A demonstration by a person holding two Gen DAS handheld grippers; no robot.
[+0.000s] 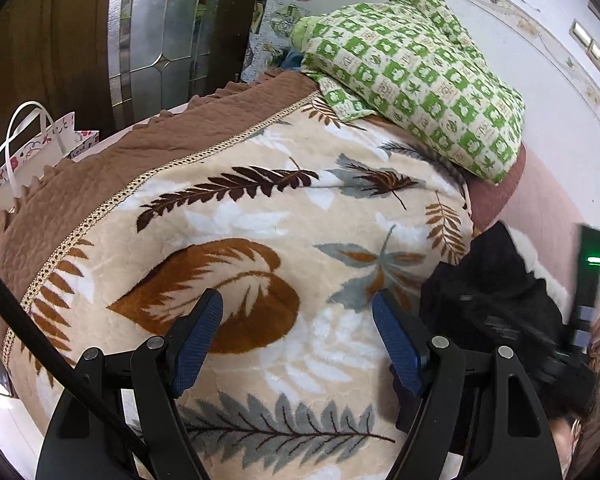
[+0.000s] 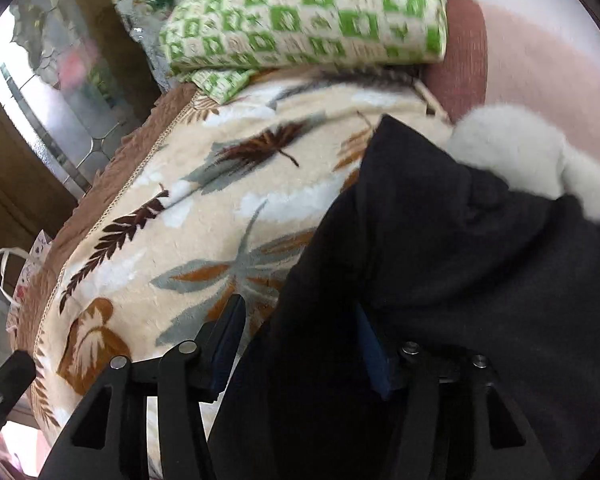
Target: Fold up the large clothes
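A black garment (image 2: 440, 264) with a white fleecy lining (image 2: 516, 148) lies bunched at the right side of a bed covered by a cream leaf-print blanket (image 1: 260, 216). It also shows in the left wrist view (image 1: 488, 280) at the right. My left gripper (image 1: 298, 312) is open and empty above the blanket, left of the garment. My right gripper (image 2: 300, 320) is open, with black cloth lying between its jaws; its right blue pad (image 2: 374, 348) is partly hidden by the cloth. The right gripper's body shows in the left wrist view (image 1: 588, 292).
A green-and-cream checked pillow (image 1: 412, 76) lies at the head of the bed against a white wall. A brown quilted border (image 1: 112, 168) runs along the bed's left edge. A white gift bag (image 1: 32, 148) stands beside it. A wooden door with leaded glass (image 1: 160, 28) stands behind.
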